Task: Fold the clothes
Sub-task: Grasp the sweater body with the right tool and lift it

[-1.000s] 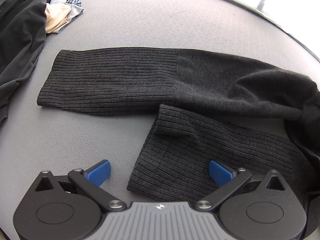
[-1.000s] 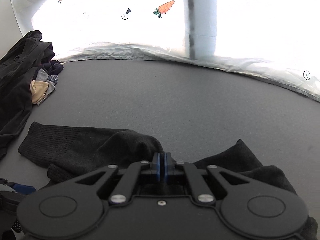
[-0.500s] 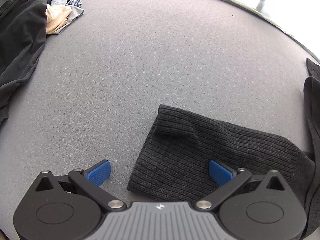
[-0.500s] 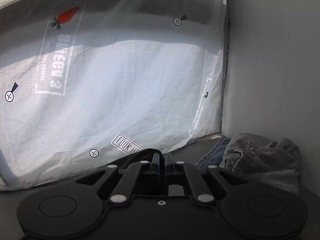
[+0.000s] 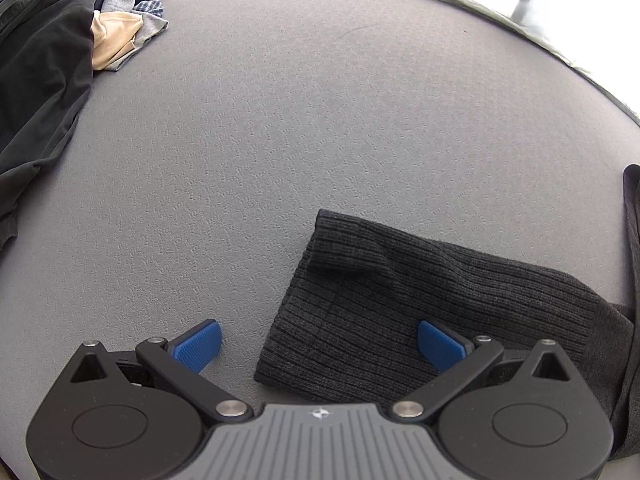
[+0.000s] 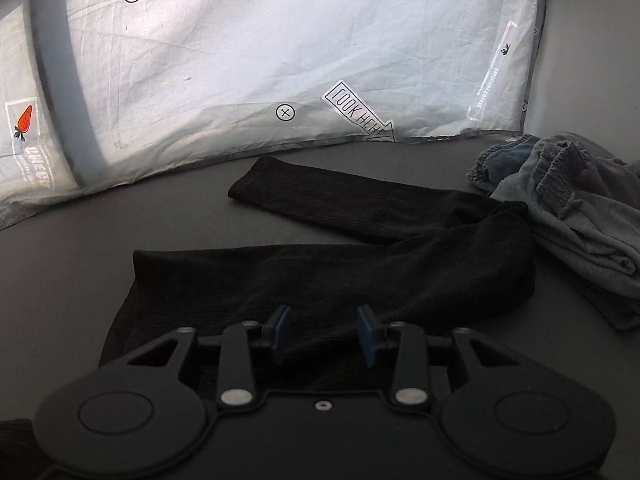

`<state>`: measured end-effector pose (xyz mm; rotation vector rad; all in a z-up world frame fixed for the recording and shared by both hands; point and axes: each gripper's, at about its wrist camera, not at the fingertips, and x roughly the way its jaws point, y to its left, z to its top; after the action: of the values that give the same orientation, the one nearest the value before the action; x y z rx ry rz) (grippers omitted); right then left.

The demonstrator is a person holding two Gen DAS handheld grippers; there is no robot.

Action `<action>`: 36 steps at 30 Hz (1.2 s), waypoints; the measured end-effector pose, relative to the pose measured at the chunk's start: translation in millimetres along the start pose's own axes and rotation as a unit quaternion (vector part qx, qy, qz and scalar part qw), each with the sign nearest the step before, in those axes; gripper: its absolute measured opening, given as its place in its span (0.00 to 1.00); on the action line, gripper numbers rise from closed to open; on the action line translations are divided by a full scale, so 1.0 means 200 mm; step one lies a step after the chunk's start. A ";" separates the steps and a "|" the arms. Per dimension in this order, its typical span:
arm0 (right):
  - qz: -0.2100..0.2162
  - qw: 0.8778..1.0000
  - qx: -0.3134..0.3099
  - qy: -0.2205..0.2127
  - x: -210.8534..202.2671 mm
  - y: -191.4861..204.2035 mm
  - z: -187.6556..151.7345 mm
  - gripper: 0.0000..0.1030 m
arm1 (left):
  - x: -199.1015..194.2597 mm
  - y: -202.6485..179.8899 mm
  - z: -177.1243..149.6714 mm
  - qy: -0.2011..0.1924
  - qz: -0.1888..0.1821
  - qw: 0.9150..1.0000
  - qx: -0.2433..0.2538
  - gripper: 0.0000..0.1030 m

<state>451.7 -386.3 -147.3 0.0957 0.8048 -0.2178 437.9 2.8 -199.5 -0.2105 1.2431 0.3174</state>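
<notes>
Black sweater (image 6: 332, 276) lies flat on the grey surface (image 5: 320, 128), the right gripper (image 6: 325, 334) has just been opening with only loose cloth between its pads, and the left gripper (image 5: 318, 344) hangs wide open and empty, so the sleeve (image 6: 320, 200) might slide crooked.

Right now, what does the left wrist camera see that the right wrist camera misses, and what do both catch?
Only the left wrist view shows the heap of dark clothes with a beige garment at the far left, and the wide-open left claw over a ribbed sleeve cuff.

Only the right wrist view shows the printed white sheet, the grey bundle of clothes and the right claw, whose jaws have just been opening above the fabric.

Both show the black ribbed sweater on the grey table.
</notes>
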 end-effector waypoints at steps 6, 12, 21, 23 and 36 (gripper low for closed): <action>0.111 0.989 -0.086 0.044 0.03 0.41 -0.11 0.41 | 0.00 0.01 -0.01 -0.008 -0.001 1.000 0.000 1.00; 0.141 0.981 -0.112 0.075 0.06 0.56 -0.19 0.46 | 0.01 0.02 0.00 -0.010 -0.001 1.000 0.000 1.00; 0.135 0.981 -0.110 0.079 0.09 0.54 -0.24 0.14 | -0.01 0.00 -0.01 -0.007 0.000 1.000 -0.001 1.00; 0.146 0.983 -0.075 0.087 0.10 0.49 -0.23 0.05 | 0.00 0.00 0.00 -0.005 0.001 1.000 -0.001 1.00; 0.268 0.878 0.331 0.220 0.23 0.10 -0.23 0.04 | -0.30 -0.29 -0.06 -0.068 -0.053 0.989 0.117 1.00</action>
<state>454.9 -366.7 -212.1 1.0381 1.0935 0.0725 430.0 -63.0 -147.6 -0.0513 1.1189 0.0904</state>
